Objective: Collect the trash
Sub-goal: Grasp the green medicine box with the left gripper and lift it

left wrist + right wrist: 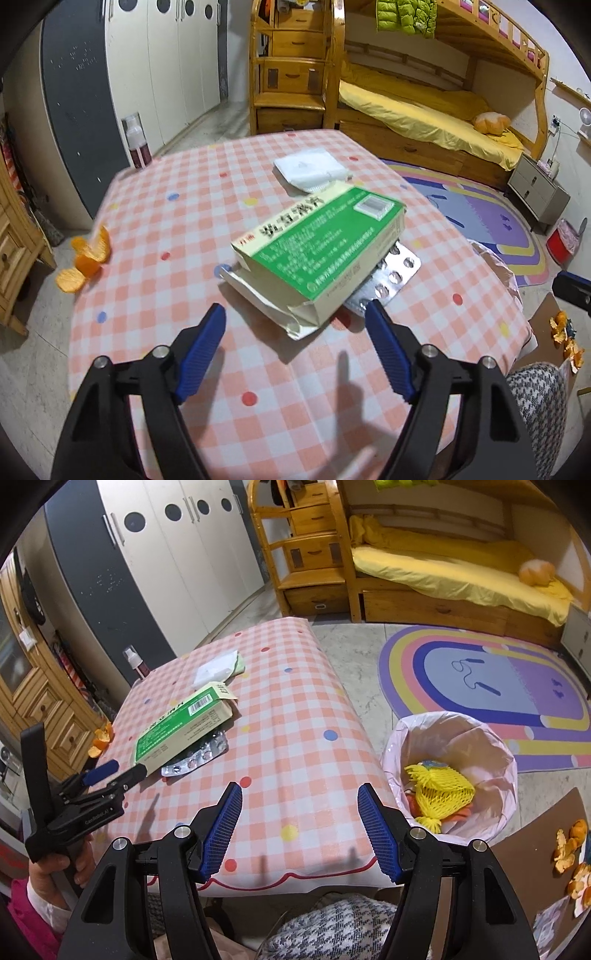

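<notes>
Ribbed blue left gripper [295,314] gapes before creased green cardboard box [317,247]

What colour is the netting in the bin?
Yellow netting in the pink-lined bin, clearest in the right wrist view.

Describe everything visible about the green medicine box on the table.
The green and cream cardboard medicine box lies flat on the pink checked tablecloth, printed side up with a barcode, both end flaps torn open. It rests partly on a silver blister pill sheet and overlaps a folded white paper. The open left gripper is near it, apparently not touching.
</notes>
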Available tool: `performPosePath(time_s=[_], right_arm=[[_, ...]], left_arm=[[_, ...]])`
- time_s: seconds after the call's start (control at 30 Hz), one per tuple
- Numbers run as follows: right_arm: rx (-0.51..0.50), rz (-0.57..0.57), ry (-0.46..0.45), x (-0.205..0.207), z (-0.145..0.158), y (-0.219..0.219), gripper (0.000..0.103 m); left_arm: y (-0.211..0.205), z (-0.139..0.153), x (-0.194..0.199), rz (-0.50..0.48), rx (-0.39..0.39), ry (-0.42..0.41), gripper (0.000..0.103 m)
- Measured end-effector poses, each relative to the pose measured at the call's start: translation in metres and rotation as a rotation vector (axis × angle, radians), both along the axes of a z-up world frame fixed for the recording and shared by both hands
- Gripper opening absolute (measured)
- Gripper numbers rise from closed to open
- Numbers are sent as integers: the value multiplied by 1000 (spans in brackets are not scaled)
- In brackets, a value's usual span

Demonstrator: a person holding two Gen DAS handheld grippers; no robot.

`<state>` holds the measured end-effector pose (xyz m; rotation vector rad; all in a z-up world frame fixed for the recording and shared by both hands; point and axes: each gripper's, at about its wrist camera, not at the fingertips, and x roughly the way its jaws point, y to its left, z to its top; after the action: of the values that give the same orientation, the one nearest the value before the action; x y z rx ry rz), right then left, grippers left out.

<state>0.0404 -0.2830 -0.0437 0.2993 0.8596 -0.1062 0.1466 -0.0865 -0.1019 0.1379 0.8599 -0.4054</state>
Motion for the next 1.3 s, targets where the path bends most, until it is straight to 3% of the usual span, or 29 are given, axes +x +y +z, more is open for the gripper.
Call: performPosePath(time_s=[0.13, 0.23, 0.37, 0.53, 0.7, 1.1, 1.2, 1.27, 1.3], right_arm=[[2, -1, 10, 3, -4, -1, 66], [2, 3, 12, 3, -4, 0, 66], [1, 3, 7, 1, -3, 1, 66], [3, 6, 3, 0, -1, 1, 66], [-9, 26, 0, -1, 4, 6, 66], [-5, 62, 2, 3, 1, 21, 66], [-11, 75, 6, 4, 0, 27, 66], [-12, 80, 8, 4, 1, 28, 66], [-12, 83, 7, 3, 1, 29, 66]], left_arm=[[-1, -8, 6, 1, -21, 40, 57], [-2, -11, 9, -1, -23, 43, 41], [0, -11, 6, -7, -33, 41, 31], [6, -10, 5, 5, -49, 56, 7], [19, -4, 2, 32, -69, 38, 0], [58, -3, -35, 155, -48, 46, 0], [56, -5, -47, 131, -52, 63, 1], [53, -4, -54, 108, -39, 62, 23], [54, -2, -56, 105, -40, 53, 62]])
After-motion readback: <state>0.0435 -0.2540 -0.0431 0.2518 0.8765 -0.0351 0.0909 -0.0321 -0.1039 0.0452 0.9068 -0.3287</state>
